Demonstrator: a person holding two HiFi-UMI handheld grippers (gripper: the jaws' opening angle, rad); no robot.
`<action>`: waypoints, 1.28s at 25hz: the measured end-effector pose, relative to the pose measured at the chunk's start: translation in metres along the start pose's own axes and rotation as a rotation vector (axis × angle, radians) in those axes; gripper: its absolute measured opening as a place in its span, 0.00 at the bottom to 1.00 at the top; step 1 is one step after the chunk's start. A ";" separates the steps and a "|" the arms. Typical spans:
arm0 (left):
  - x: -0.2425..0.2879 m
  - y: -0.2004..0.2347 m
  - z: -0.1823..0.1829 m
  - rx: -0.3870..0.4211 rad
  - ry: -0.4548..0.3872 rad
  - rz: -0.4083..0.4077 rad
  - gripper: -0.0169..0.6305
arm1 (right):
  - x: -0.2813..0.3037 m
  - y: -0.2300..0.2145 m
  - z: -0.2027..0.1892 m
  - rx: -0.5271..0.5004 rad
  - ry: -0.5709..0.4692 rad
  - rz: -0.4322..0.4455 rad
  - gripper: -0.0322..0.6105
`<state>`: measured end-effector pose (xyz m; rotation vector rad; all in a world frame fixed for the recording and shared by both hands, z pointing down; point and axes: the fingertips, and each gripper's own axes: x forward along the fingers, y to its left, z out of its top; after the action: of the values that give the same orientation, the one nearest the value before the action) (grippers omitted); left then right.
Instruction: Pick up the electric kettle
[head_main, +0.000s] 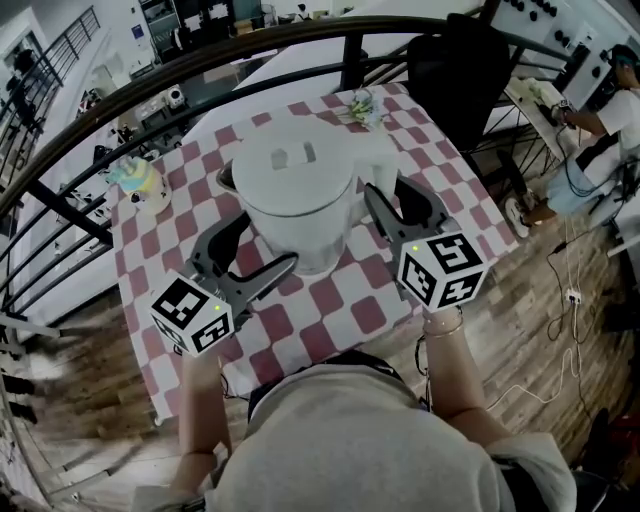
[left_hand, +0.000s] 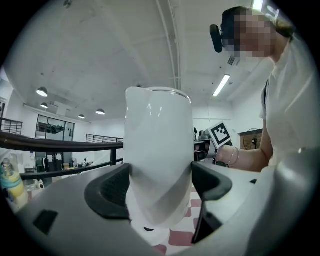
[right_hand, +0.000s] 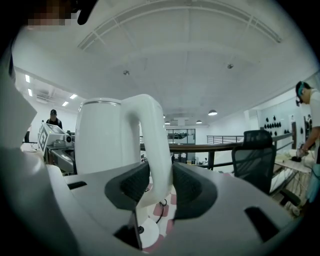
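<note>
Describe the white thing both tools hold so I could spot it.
Find the table with the red-and-white checked cloth. Over its middle is a white plastic electric kettle, its body between the fingers of the left gripper and its loop handle between those of the right gripper. It dwarfs the small colourful figure nearby.

A white plastic electric kettle (head_main: 296, 195) is seen over a red-and-white checked surface (head_main: 340, 300); its body is clasped by the left claw (head_main: 270, 240); its handle is gripped by the right claw (head_main: 388, 185); a pastel figurine (head_main: 140, 180) is set near the left edge.
</note>
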<state>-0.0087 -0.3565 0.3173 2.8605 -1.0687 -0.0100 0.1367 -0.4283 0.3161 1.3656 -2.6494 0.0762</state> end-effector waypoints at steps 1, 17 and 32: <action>-0.001 -0.002 0.000 0.005 0.001 -0.005 0.65 | -0.003 0.001 0.001 -0.008 -0.004 -0.004 0.29; -0.015 -0.028 -0.011 0.077 0.054 -0.032 0.65 | -0.035 0.016 -0.022 0.018 0.000 -0.017 0.28; -0.021 -0.030 -0.025 0.025 0.064 -0.007 0.65 | -0.034 0.021 -0.036 0.045 0.025 -0.010 0.28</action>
<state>-0.0041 -0.3176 0.3392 2.8660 -1.0541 0.0945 0.1430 -0.3847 0.3470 1.3819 -2.6353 0.1522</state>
